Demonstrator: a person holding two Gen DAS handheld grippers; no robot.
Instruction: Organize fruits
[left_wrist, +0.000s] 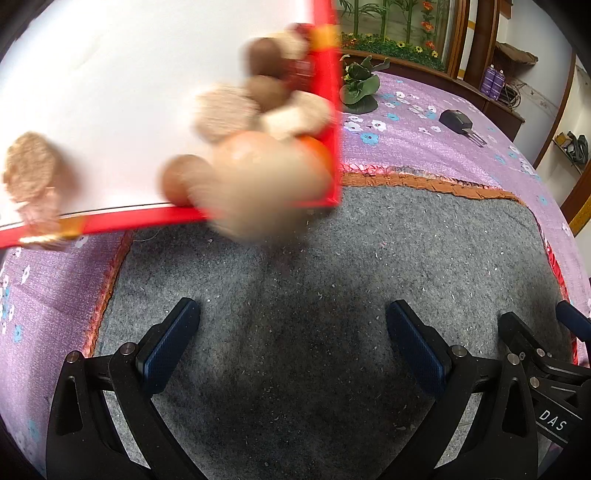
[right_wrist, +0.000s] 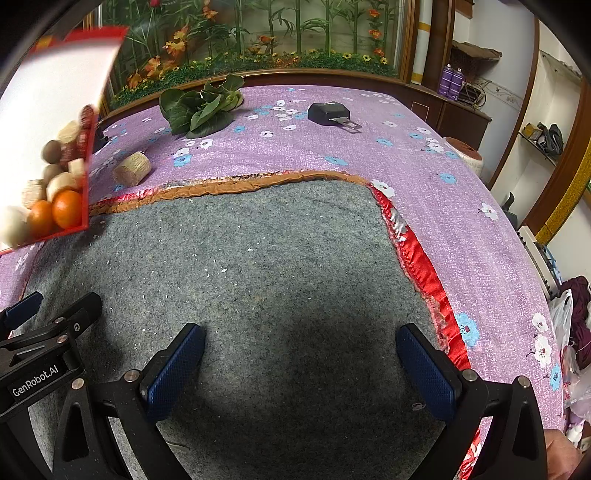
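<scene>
- Left gripper (left_wrist: 293, 332): released, jaws wide apart, nothing between them, low over the grey felt mat (left_wrist: 332, 277).
- Right gripper (right_wrist: 301, 354): also released and empty, above the same mat; part of the left tool shows at its left edge.
- Red tray (left_wrist: 338, 122) with white floor is tilted steeply, its low corner near the mat's far-left edge.
- Fruits piled in that low corner: 2 oranges (right_wrist: 66, 208), a large pale round fruit (left_wrist: 266, 184), small brown round ones (right_wrist: 51, 151), tan cylinders; motion-blurred in the left view.
- 1 tan cylinder (right_wrist: 132, 169) lies alone on the purple flowered cloth (right_wrist: 461, 206) covering the bench.
- Leafy greens (right_wrist: 201, 107) and a black device (right_wrist: 328, 112) sit farther back.
</scene>
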